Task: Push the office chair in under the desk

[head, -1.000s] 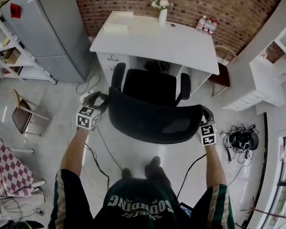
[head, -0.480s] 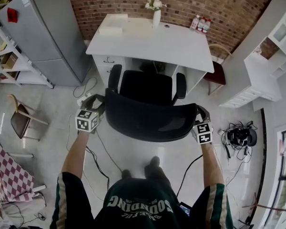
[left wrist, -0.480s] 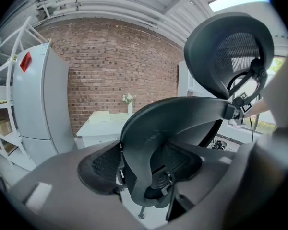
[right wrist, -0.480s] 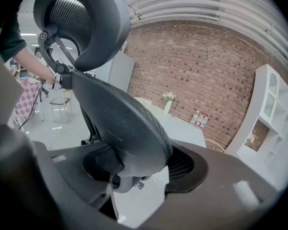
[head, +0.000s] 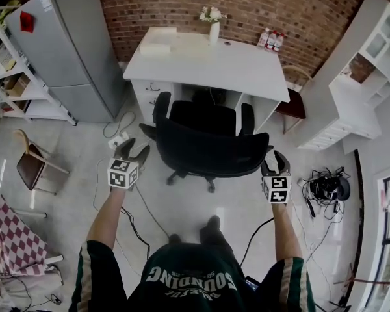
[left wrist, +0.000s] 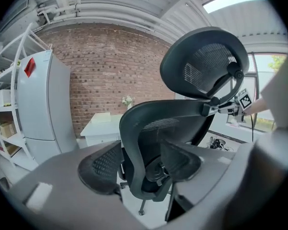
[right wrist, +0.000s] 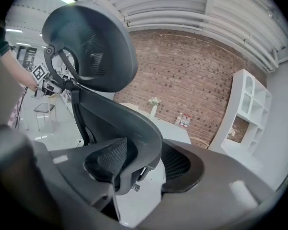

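The black mesh office chair (head: 208, 151) stands in front of the white desk (head: 208, 64), its seat at the desk's opening and its back towards me. My left gripper (head: 134, 149) is open, just left of the backrest and apart from it. In the left gripper view the backrest (left wrist: 158, 123) stands beyond the left gripper (left wrist: 143, 150). My right gripper (head: 275, 160) is open at the backrest's right edge. Its jaws have just been closing. The backrest edge (right wrist: 134, 121) shows between the right gripper's (right wrist: 145, 159) pads, which do not press on it.
A grey fridge (head: 71, 44) and shelving (head: 6, 77) stand at the left, with a small chair (head: 29, 161) below them. A white cabinet (head: 357, 103) is at the right. Cables (head: 328, 190) and a power strip (head: 120, 136) lie on the floor. A flower vase (head: 213, 26) stands on the desk.
The chair has rolled away from me towards the desk, and its base now shows. Both grippers, earlier at the ends of the backrest, have moved forward and stand a little off it.
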A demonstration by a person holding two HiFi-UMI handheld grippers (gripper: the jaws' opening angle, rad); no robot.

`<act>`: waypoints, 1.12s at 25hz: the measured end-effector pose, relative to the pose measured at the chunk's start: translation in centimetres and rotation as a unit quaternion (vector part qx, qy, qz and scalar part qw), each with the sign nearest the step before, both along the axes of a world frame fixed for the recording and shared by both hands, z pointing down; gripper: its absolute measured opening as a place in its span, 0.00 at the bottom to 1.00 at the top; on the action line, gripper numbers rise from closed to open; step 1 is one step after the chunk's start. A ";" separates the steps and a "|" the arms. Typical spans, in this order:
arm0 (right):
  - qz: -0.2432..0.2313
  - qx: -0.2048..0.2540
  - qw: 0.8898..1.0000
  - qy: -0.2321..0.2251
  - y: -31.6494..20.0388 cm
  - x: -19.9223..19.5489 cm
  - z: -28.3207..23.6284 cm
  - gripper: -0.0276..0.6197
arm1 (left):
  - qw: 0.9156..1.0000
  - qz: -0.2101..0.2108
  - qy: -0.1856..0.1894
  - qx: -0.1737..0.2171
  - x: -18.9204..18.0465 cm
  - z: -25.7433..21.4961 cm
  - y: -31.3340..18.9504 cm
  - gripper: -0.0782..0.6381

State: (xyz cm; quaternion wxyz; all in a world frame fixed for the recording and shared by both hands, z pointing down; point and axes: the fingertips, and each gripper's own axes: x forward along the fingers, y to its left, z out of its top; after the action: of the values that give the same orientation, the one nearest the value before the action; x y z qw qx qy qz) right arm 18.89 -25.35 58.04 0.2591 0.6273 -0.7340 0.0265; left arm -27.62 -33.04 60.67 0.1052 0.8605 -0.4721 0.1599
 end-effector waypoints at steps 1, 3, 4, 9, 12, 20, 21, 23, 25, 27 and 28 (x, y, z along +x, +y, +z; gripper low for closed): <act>0.010 0.006 1.000 -0.006 0.6 -0.3 -0.3 0.36 | 1.000 0.003 0.003 0.002 0.0 -0.2 0.6 0.47; 0.026 0.012 0.999 -0.023 2.0 -1.2 -0.6 0.32 | 1.000 0.009 0.008 0.010 0.3 -0.8 2.1 0.45; 0.030 0.015 0.999 -0.034 2.7 -1.8 -0.7 0.30 | 1.000 0.010 0.009 0.016 0.5 -1.2 2.8 0.44; 0.031 0.036 0.998 -0.051 6.0 -5.8 -1.8 0.21 | 1.000 0.014 0.010 0.018 1.2 -2.4 6.3 0.31; 0.021 0.045 0.998 -0.046 8.1 -8.3 -2.5 0.20 | 1.000 0.007 0.004 0.028 1.1 -3.3 8.4 0.20; 0.015 0.063 0.995 -0.079 12.1 -12.4 -4.8 0.14 | 0.998 -0.002 0.039 0.041 1.3 -5.8 13.2 0.12; 0.016 0.063 0.994 -0.088 12.5 -12.7 -5.0 0.14 | 0.998 0.003 0.039 0.040 1.4 -5.7 13.7 0.12; 0.016 0.064 0.993 -0.103 13.1 -13.1 -5.4 0.13 | 0.998 0.011 0.039 0.037 1.6 -5.5 14.5 0.12; 0.015 0.067 0.992 -0.107 13.5 -13.4 -5.7 0.11 | 0.999 0.015 0.037 0.035 1.8 -5.3 15.3 0.12; 0.012 0.071 0.992 -0.103 13.7 -13.7 -6.0 0.09 | 0.999 0.017 0.035 0.036 2.0 -5.4 15.6 0.12; 0.009 0.073 0.992 -0.100 13.7 -13.9 -6.2 0.08 | 0.999 0.019 0.035 0.036 2.1 -5.5 15.7 0.12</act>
State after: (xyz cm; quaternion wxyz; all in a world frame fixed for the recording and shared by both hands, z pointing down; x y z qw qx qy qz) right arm 4.99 -11.65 51.88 0.1374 0.6457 -0.7502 0.0376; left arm -25.55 -17.38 55.21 0.0873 0.8775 -0.4576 0.1145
